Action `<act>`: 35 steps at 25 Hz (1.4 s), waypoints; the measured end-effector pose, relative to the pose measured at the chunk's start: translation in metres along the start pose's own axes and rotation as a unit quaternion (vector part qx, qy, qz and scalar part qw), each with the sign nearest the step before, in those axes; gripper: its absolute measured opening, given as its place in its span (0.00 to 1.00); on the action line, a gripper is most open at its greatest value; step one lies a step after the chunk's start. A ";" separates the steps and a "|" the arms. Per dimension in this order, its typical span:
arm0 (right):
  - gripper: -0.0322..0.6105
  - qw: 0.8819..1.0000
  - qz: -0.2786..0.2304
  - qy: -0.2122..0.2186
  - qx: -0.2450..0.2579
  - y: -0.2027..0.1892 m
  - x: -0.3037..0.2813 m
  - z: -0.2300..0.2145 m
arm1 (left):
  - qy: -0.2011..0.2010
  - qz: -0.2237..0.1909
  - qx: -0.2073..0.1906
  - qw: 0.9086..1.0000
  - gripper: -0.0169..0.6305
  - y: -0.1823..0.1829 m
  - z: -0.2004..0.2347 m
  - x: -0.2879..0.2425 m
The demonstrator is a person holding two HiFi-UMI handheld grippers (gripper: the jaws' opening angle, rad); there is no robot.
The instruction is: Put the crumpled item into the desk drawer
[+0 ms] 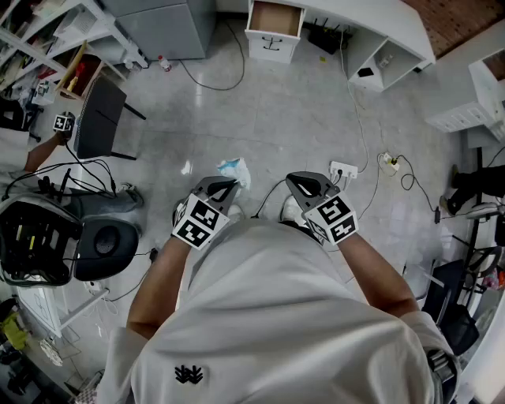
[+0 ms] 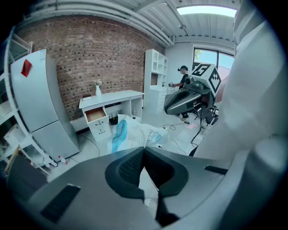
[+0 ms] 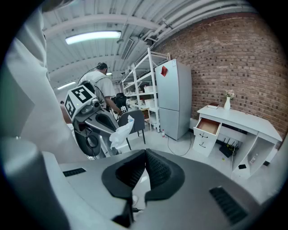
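Note:
My left gripper [image 1: 228,184] is shut on the crumpled white and blue item [image 1: 234,168], which sticks out past its tips. In the left gripper view the item [image 2: 130,133] bulges beyond the closed jaws of the left gripper [image 2: 144,151]. The right gripper view shows it as a white wad [image 3: 120,131]. My right gripper [image 1: 294,181] is held beside the left one, shut with nothing in it [image 3: 145,155]. Far ahead across the floor, the white desk's [image 1: 379,20] drawer [image 1: 274,19] stands pulled out, with a bare brown bottom [image 2: 95,115] [image 3: 209,126].
A grey fridge [image 1: 162,28] stands left of the desk. A black chair [image 1: 100,118] and a black stool [image 1: 102,246] are at the left, near another person's arm [image 1: 35,154]. A power strip [image 1: 344,169] and cables [image 1: 363,126] lie on the floor to the right.

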State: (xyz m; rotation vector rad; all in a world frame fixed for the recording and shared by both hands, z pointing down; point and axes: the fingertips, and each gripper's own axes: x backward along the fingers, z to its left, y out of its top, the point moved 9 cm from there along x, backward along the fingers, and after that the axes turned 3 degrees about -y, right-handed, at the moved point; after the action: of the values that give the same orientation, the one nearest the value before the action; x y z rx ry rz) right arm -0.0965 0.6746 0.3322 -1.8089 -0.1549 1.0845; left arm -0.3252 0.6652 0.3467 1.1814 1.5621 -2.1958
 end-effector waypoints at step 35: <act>0.20 0.997 -0.045 -0.033 -0.049 0.094 -0.106 -0.207 | 0.031 0.071 -0.133 0.988 0.06 0.145 0.201 -0.124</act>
State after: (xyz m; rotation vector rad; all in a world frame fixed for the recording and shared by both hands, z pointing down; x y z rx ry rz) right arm -0.0409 0.4303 0.3460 -1.8352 -0.3324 1.0892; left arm -0.2584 0.3960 0.3557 1.2430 1.6748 -1.8118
